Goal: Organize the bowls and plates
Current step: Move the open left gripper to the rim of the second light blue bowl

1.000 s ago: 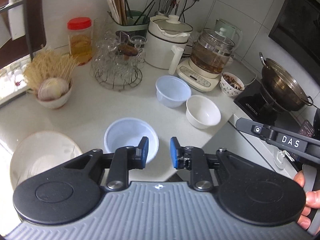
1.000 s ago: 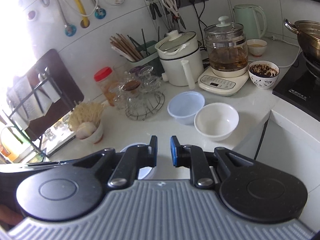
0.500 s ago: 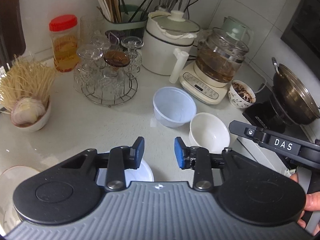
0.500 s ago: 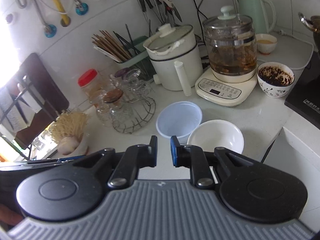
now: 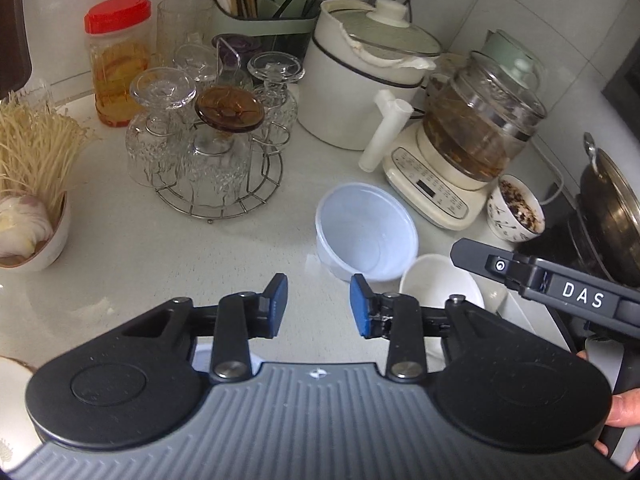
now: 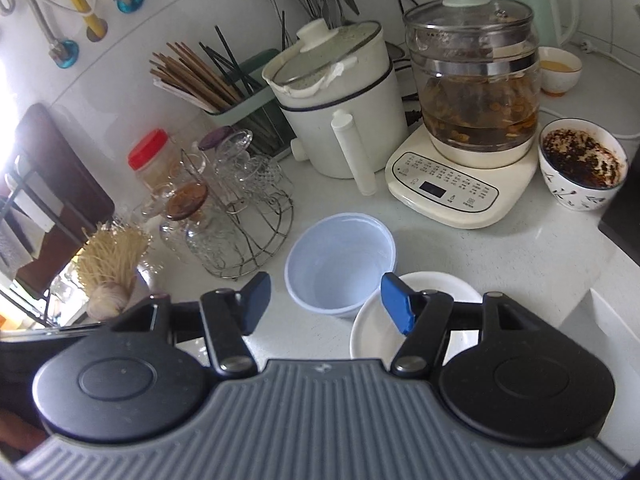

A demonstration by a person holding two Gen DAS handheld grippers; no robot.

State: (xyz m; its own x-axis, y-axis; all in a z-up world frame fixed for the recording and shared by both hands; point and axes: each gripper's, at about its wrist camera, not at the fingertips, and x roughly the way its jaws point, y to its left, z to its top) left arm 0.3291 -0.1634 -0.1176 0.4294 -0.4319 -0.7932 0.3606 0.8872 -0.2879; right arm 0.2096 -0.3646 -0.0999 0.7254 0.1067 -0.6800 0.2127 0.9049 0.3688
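Both grippers have neared the plastic bowl (image 6: 340,268), which lies just ahead of their empty, opening jaws.

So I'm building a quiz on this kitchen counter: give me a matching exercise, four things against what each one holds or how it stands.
Things:
1. translucent plastic bowl
2. patterned bowl
3. glass kettle
4. drinking glasses

States:
A. upside down on a wire rack
B. empty
C. dark flecked residue inside
D. brown liquid inside

Pairs: 1-B, 2-C, 3-D, 4-A
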